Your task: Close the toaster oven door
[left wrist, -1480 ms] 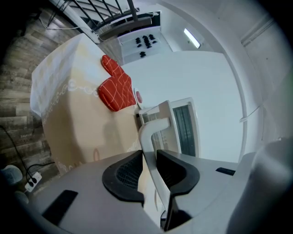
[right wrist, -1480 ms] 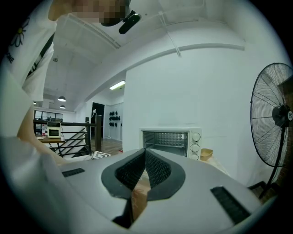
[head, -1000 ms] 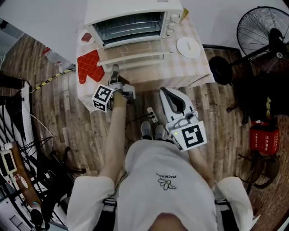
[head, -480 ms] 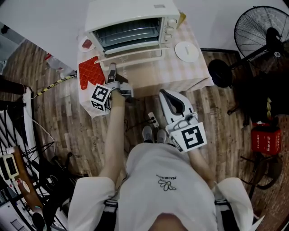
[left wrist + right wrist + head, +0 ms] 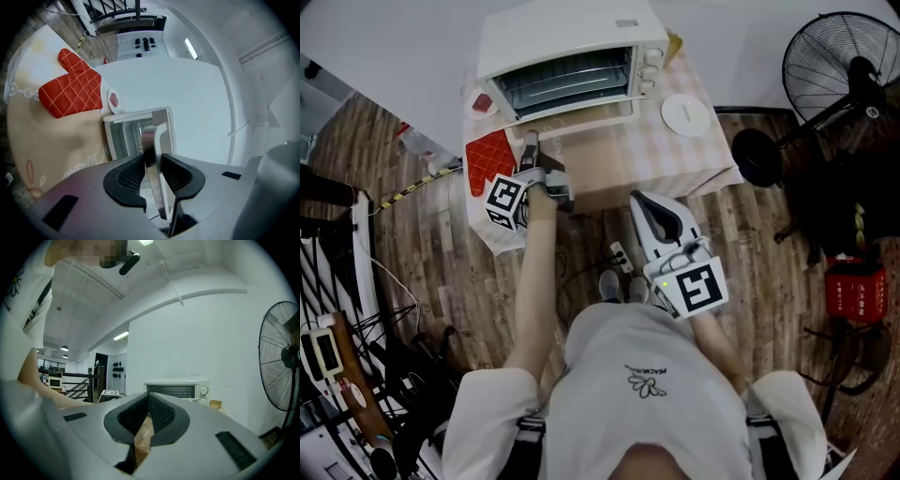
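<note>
Pinching the toaster oven door handle point(image 5: 149, 136) between its jaws, the left tool point(image 5: 153, 165) sits near the handle's left end.

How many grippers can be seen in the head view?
2. The left gripper is shut on the door handle of the toaster oven; the right gripper hangs lower, over the floor, shut and empty.

The beige checked-cloth table point(image 5: 675, 157) carries a white toaster oven point(image 5: 572, 42) at 12 o'clock (red quilted mitt point(image 5: 486, 155) at 9, round white plate point(image 5: 686, 114) at 3).
</note>
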The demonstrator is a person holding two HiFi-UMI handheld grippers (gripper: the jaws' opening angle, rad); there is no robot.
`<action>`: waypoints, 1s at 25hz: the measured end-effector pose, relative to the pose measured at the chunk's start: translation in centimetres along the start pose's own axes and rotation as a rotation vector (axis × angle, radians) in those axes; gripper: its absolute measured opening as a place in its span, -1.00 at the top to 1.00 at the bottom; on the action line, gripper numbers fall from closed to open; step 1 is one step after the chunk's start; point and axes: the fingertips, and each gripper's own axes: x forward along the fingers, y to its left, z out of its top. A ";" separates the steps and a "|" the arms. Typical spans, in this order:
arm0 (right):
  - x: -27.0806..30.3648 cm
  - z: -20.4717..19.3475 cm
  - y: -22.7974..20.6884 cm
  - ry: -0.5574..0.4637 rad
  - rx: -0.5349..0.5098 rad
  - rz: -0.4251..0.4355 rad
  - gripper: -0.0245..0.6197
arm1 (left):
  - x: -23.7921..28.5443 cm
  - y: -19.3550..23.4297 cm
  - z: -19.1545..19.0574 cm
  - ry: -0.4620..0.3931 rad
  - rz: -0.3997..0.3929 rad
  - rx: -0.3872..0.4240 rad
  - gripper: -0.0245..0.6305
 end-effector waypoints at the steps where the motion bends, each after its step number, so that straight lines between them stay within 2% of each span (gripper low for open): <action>1: 0.0 0.1 0.0 -0.002 0.000 0.001 0.89 | 0.2 -0.2 0.1 0.001 -0.002 0.003 0.56; 21: 0.5 0.8 -1.1 -0.039 -0.013 -0.018 0.90 | 4.4 -3.0 1.8 0.000 -0.043 0.015 0.55; 25: 0.7 0.7 -1.4 -0.020 -0.008 -0.025 0.90 | 5.5 -3.6 2.2 0.000 -0.046 0.015 0.55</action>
